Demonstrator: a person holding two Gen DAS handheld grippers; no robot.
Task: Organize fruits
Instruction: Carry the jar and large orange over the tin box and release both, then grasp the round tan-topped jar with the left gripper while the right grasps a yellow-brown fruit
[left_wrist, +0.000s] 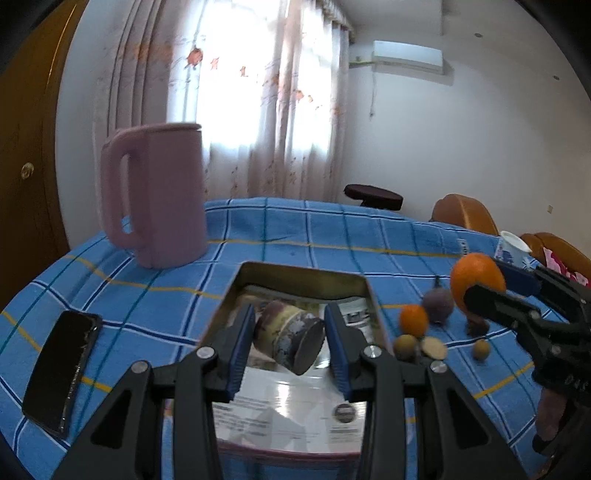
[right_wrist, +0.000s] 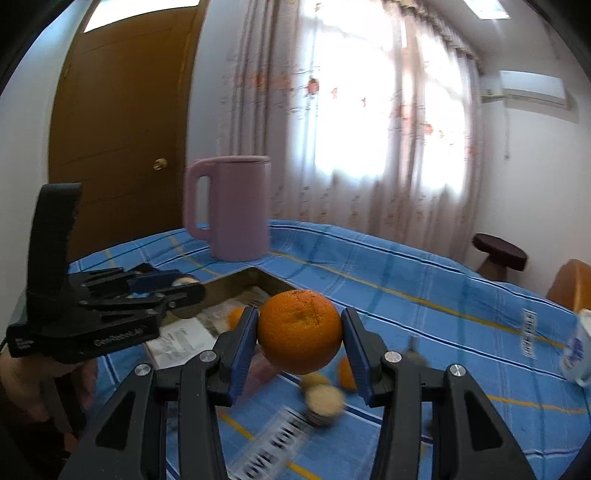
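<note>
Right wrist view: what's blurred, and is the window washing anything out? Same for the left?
Right wrist view: the held orange is sharp, but the small fruits and tablecloth beneath smear with motion; the window is blown out. Left wrist view: the window glares white, the pink jug is softly blurred, the gripped purple fruit fairly clear.

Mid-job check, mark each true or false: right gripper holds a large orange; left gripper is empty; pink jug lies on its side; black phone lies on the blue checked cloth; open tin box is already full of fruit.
1. The right gripper holds the large round orange: true.
2. The left gripper is empty: false, it grips a mottled purple-yellow chunk.
3. The pink plastic jug lies on its side: false, it stands upright.
4. The black phone lies on the blue checked cloth: true.
5. The open tin box is full of fruit: false, mostly printed paper shows.
</note>
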